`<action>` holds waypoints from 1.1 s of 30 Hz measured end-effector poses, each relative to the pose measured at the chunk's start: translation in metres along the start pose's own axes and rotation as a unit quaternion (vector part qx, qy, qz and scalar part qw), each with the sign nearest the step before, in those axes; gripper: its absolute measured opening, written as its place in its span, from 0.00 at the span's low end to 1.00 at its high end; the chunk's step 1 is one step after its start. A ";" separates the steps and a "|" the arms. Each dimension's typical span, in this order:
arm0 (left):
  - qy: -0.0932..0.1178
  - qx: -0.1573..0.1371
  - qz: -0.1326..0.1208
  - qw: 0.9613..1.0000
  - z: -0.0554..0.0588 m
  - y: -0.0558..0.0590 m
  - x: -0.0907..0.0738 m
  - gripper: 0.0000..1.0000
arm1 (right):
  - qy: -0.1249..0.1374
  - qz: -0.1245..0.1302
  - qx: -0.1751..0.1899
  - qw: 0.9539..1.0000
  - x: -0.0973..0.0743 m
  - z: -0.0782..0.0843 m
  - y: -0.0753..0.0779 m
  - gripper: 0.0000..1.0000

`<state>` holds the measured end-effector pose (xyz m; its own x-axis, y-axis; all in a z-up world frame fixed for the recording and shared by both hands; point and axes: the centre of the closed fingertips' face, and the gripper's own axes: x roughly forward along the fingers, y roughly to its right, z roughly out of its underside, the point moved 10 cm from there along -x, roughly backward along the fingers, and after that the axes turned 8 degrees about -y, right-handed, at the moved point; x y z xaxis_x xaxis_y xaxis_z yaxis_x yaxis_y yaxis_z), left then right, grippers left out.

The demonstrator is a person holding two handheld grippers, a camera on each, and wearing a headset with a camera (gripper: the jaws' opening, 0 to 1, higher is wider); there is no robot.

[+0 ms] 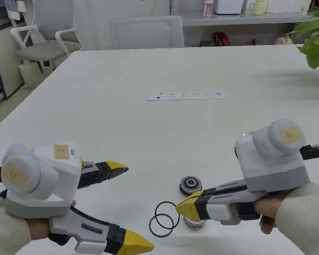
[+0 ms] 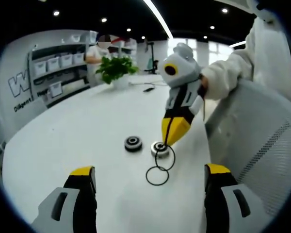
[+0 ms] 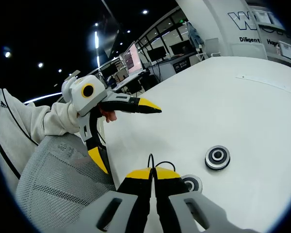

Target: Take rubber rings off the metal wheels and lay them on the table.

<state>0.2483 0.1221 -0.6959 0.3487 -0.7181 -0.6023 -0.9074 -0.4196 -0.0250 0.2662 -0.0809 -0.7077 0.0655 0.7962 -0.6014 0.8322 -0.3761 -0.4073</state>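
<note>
Status: right gripper (image 1: pixel 187 209) is closed tight on a thin rubber ring (image 3: pixel 150 158), tips right over the near metal wheel (image 1: pixel 194 222) at the front of the desk (image 1: pixel 149 133). In the left gripper view the pinched ring loops down around that wheel, so I'd say it's half off, not free. A second ring (image 2: pixel 157 185) lies flat on the desk just beside the wheel, overlapping the held one in the head view. The far wheel (image 1: pixel 191 185) sits close behind with a dark band, which looks like its ring is on. Left gripper (image 1: pixel 128 207) has its jaws spread wide, holds nothing, and is well to the left of the parts. To do this step well: pull up and away from the wheel at a shallow angle so the ring rolls over the rim rather than dragging the wheel along. If the wheel lifts or slides, bring the left gripper in to pin it. Keep the pinch on the ring alone, and don't snag the loose ring. Lay the ring flat on bare desk, apart from both wheels.
</note>
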 end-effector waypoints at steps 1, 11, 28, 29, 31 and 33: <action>0.000 0.000 0.000 1.000 0.000 0.000 0.000 0.93 | -0.003 0.000 -0.002 1.000 0.001 0.001 0.000 0.00; -0.005 0.003 0.002 1.000 0.002 0.000 0.001 0.92 | -0.030 0.021 -0.014 0.999 0.013 0.007 0.003 0.00; -0.012 0.009 -0.003 1.000 0.004 -0.002 0.000 0.89 | -0.038 0.042 -0.049 0.997 0.021 0.010 0.005 0.00; -0.011 0.010 -0.003 1.000 0.004 -0.002 0.000 0.89 | -0.037 0.044 -0.053 0.997 0.021 0.010 0.005 0.00; -0.012 0.010 -0.004 1.000 0.004 -0.002 0.000 0.89 | -0.037 0.044 -0.059 0.997 0.022 0.010 0.005 0.00; -0.014 0.010 -0.003 1.000 0.005 -0.002 0.000 0.88 | -0.039 0.045 -0.064 0.996 0.022 0.010 0.004 0.00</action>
<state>0.2489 0.1257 -0.6995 0.3483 -0.7000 -0.6235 -0.9099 -0.4123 -0.0453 0.2659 -0.0696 -0.7295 0.1037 0.7216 -0.6845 0.8884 -0.3766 -0.2624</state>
